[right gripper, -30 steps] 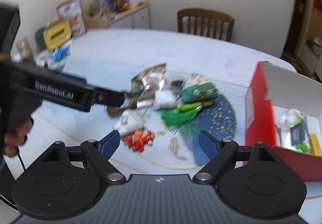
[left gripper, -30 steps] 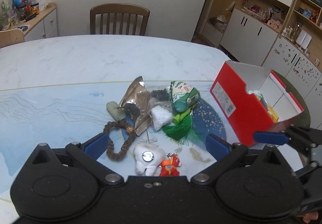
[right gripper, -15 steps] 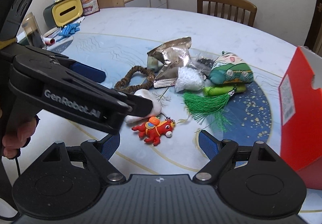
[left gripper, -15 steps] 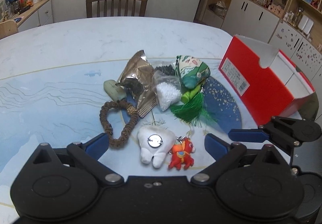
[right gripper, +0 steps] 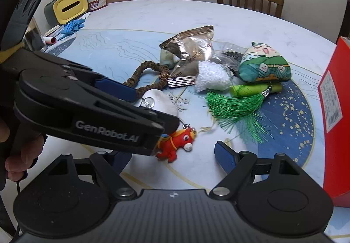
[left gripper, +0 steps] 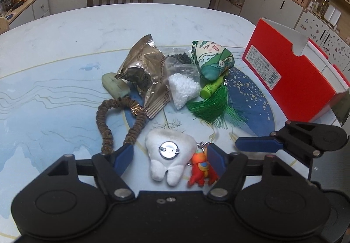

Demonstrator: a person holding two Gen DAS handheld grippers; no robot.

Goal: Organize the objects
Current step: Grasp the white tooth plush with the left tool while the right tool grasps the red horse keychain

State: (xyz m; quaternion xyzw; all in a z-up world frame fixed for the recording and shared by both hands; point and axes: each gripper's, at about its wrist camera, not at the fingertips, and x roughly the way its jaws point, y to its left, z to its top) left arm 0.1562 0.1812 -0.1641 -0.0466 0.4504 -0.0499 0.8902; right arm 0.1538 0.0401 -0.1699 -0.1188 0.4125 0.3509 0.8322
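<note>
Left wrist view: your left gripper (left gripper: 169, 158) stands open astride the white tooth plush (left gripper: 169, 153), its right finger against the red horse keychain (left gripper: 200, 174). Your right gripper (right gripper: 172, 158) hangs open just beside them, gripping nothing.

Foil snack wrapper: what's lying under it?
The foil snack wrapper overlaps a pale green bar and the brown scrunchie's gold clasp. Anything else beneath it is hidden.
</note>
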